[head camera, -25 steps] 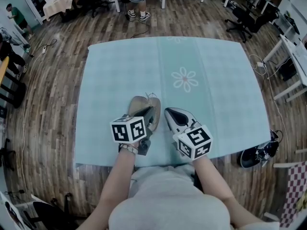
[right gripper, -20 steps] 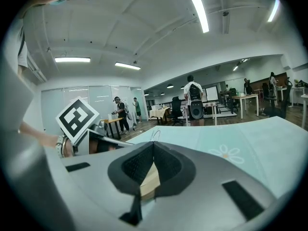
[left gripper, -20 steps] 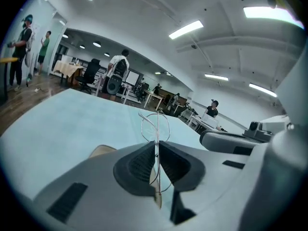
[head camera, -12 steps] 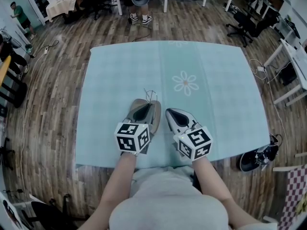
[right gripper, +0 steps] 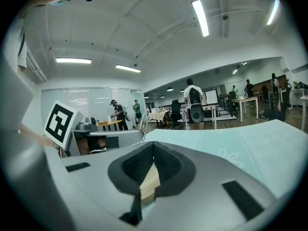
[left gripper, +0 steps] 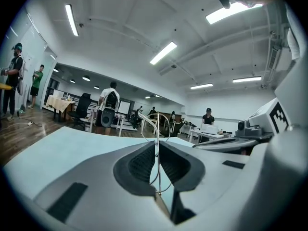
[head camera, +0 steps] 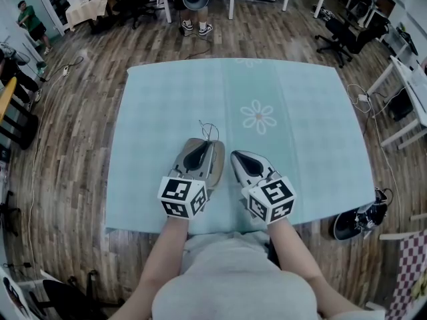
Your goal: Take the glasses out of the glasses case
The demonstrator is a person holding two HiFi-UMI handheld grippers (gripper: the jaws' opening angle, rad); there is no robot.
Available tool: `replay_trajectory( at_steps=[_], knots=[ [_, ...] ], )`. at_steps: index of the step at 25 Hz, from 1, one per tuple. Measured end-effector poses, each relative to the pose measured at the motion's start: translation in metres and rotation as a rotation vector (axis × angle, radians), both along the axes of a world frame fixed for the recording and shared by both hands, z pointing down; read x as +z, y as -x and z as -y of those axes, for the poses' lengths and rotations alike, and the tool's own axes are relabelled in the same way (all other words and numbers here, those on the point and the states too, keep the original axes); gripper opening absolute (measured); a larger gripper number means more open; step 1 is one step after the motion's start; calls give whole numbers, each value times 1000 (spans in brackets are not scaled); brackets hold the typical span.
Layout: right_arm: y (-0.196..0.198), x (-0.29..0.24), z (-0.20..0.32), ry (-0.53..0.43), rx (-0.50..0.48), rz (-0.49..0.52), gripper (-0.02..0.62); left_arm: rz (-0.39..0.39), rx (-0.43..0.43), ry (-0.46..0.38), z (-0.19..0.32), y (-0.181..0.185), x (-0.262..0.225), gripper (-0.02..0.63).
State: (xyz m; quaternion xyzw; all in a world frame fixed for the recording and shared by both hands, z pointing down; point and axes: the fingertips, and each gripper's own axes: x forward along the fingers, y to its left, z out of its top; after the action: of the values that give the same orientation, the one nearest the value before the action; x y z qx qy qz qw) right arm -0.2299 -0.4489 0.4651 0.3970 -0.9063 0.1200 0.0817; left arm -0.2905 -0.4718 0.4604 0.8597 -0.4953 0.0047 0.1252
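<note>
Left tongs (left gripper: 157,150) are pinched nearly all the way together on the glasses (left gripper: 157,129). It's a really thin wire frame, so the jaws only have a sliver of a gap, with the wire running straight up between the pads, and the rest of the frame pokes out past the tips. From the head view you can just about see the wire sticking out beyond the front of those tongs, over the far end of the glasses case (head camera: 217,167). That's the tan thing lying on the bench (head camera: 153,112) right underneath the left tongs. Right tongs (right gripper: 153,153) are just beside it on the right, also closed, and clamped on a tan slab that sits wedged between the pads. It's the same colour as the case, so it looks like the case's edge. Both sets of tongs point away from the person, side by side, near the front edge of the bench. It's covered in a pale blue-green cloth with a flower print (head camera: 258,114) further out in the middle. The lenses are too fine to make out in any view.
</note>
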Motion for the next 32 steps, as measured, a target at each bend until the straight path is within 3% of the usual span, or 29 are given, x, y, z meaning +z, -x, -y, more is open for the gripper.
replay_trajectory(
  at_steps=[8,16,26,32],
  knots=[
    [5,-12,2,-56,7,-3,8,57,-13,-182,-5,5,-26,34],
    [4,-33,1,-160,11,22,8,38,-45,-316,-14,9,-44,34],
    [5,-76,-8,-379,26,51,6,49,-39,-391,-19,10,-66,34],
    [0,-87,-9,-425,74,56,6,59,-24,-423,-25,8,-75,34]
  ],
)
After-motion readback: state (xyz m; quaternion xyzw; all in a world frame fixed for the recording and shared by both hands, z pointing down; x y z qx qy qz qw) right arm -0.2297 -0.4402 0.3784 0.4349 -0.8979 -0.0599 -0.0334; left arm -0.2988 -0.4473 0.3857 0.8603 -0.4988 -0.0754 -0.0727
